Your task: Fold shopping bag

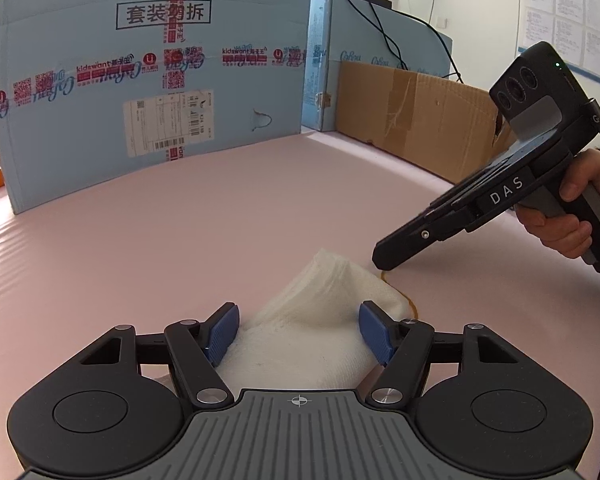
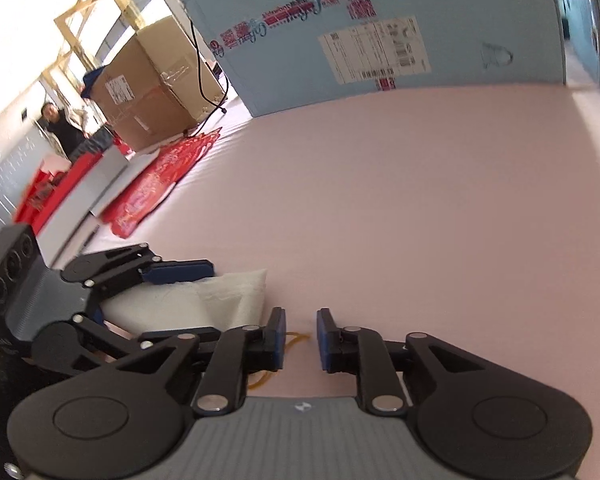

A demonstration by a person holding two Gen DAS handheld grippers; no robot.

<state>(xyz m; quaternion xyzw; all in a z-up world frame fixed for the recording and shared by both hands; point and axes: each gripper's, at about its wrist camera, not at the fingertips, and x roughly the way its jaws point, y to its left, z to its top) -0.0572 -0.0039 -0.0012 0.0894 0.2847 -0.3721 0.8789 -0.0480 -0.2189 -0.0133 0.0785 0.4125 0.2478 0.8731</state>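
Fingers of the left gripper [image 1: 299, 330] stand wide, their blue pads [image 1: 223, 330] either side of the white shopping bag [image 1: 300, 344], which lies between them as a compact, thick bundle; whether the pads touch the cloth cannot be told. The right gripper [image 2: 301, 338] is narrowed but not closed, a small gap showing between its pads, and nothing sits in that gap except a thin yellowish cord [image 2: 296, 336], probably the bag's handle, lying on the mat under them. Seen from the left wrist, its tip hovers just beside the bag's far raised corner, and a hand [image 1: 568, 216] grips its handle.

The bag rests on the pink worktop [image 1: 180, 216] near its front edge, well apart from the blue cartons [image 1: 140, 80] along the back edge. It already lies small and layered, with one peak standing up, so the folding looks far along; a last flattening or tuck may remain, though the pictures do not settle that.
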